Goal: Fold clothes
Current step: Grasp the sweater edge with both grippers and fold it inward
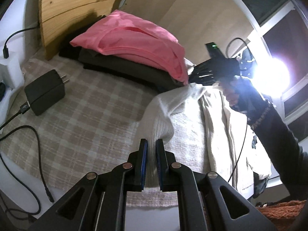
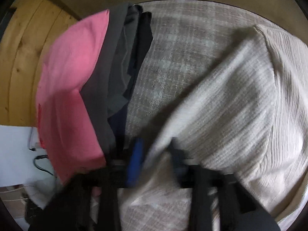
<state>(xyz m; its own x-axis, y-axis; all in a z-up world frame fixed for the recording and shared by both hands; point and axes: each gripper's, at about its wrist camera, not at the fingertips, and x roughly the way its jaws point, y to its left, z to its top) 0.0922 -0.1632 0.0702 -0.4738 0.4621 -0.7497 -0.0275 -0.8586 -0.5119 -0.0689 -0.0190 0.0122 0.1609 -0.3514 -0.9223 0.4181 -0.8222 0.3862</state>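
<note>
Fingers (image 1: 143,154) of left gripper (image 1: 151,146) clamped on cream ribbed garment (image 1: 163,123); right gripper (image 2: 156,148) fingers likewise, fabric lifted, creased

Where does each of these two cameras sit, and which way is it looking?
Left wrist: on the left tongs, looking down at the cream garment they pinch; the person's hand and right tongs show.
Right wrist: on the right tongs, blurred, looking steeply down at the same garment.
Shared: pink garment on the dark stack, checked cloth.

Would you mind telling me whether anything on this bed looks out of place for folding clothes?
Yes: a black charger with its cables lies on the checked blanket, beside the folded pile; it isn't laundry.
</note>
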